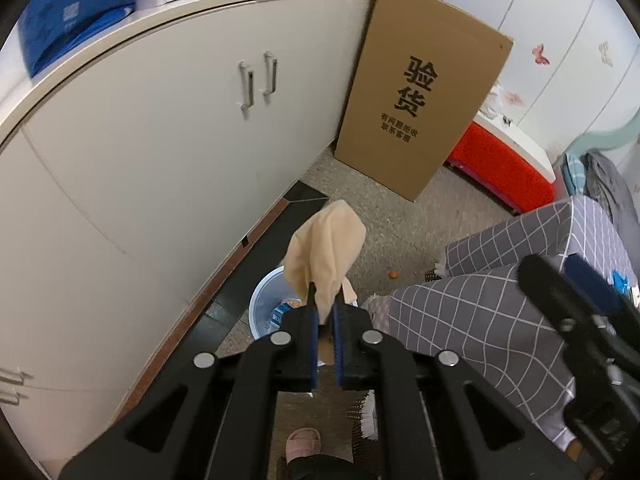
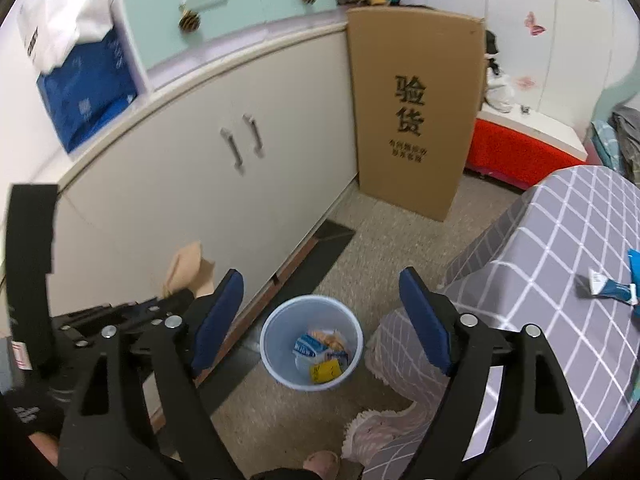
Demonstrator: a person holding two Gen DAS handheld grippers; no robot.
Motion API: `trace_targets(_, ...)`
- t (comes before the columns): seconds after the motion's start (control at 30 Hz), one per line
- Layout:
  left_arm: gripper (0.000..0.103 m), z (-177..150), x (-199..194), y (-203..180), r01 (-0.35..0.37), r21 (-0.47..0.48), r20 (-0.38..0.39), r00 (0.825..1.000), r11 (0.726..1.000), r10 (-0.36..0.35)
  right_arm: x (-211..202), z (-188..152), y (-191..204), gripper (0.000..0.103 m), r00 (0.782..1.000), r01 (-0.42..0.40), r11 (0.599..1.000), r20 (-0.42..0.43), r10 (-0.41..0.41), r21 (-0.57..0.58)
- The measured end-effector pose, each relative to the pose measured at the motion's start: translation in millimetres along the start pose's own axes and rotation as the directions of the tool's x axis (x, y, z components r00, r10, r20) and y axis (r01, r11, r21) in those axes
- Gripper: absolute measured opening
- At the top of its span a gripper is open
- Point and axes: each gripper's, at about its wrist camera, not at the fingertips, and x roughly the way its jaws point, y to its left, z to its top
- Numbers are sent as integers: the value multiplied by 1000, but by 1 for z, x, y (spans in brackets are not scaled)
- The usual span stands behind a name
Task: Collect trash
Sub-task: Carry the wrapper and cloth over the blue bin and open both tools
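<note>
Left hand-held gripper (image 1: 325,298) is clamped on a crumpled beige tissue (image 1: 325,246) above the pale blue plastic bin (image 1: 260,300). Only the right view shows the wrappers in the bin and the right hand-held gripper (image 2: 320,284), gaping wide with nothing in it.

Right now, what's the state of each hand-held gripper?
Left hand-held gripper: closed on the beige crumpled paper, above the trash bin.
Right hand-held gripper: open, holding nothing.

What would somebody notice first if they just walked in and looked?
Probably the tall cardboard box with big black letters, leaning at the end of the white cabinet. Next, the left gripper pinching a crumpled tan paper above the pale blue bin, which already holds wrappers. The right gripper hangs open over that bin.
</note>
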Motion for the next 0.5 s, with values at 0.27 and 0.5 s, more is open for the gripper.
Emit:
trace_targets(0.27, 7, 11, 4, -22, -2, 52, -2, 1000, 999, 2, -12, 5, -15, 82, 998, 36, 999, 48, -38, 39)
trace_targets(0.5, 12, 22, 9, -29, -1, 57, -12, 1000, 998, 2, -19, 3, -29, 82, 996, 39, 996, 73, -44, 75)
